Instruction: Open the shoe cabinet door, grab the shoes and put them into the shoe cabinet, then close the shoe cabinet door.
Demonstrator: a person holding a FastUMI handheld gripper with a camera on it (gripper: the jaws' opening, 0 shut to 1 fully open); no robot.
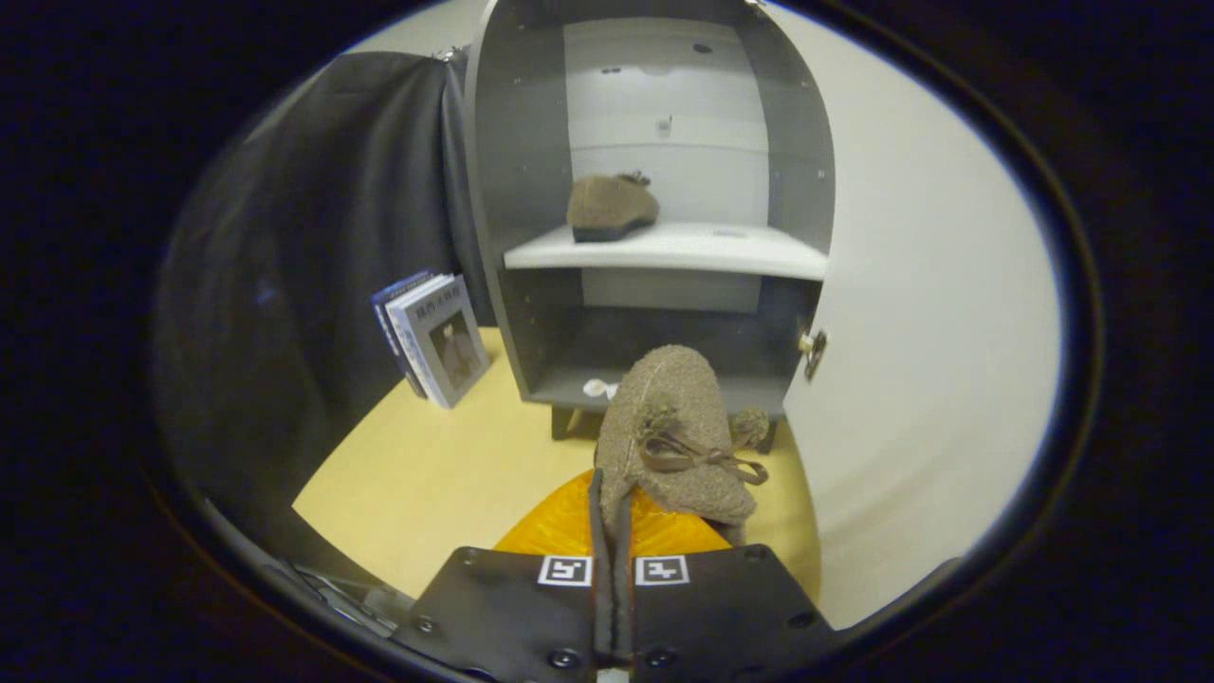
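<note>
Jaws nearly closed, my gripper (612, 493) pinches the second shoe (678, 436) by its rim, toe pointing ahead toward the open cabinet (654, 190) beyond.

You have a tan, fuzzy shoe (675, 432) with a brown bow pinched between the black fingers (599, 531), which carry black-and-white square markers. Second tan shoe (610, 206), dark sole, sits on the white shelf (721, 250). Cabinet (517, 190) grey inside; door (929, 313) cream. Tabletop (427, 474) pale yellow; orange mat (560, 526).

Gripper (612, 507) hides held shoe's (678, 436) heel edge; cabinet (531, 313) top — cropped.
</note>
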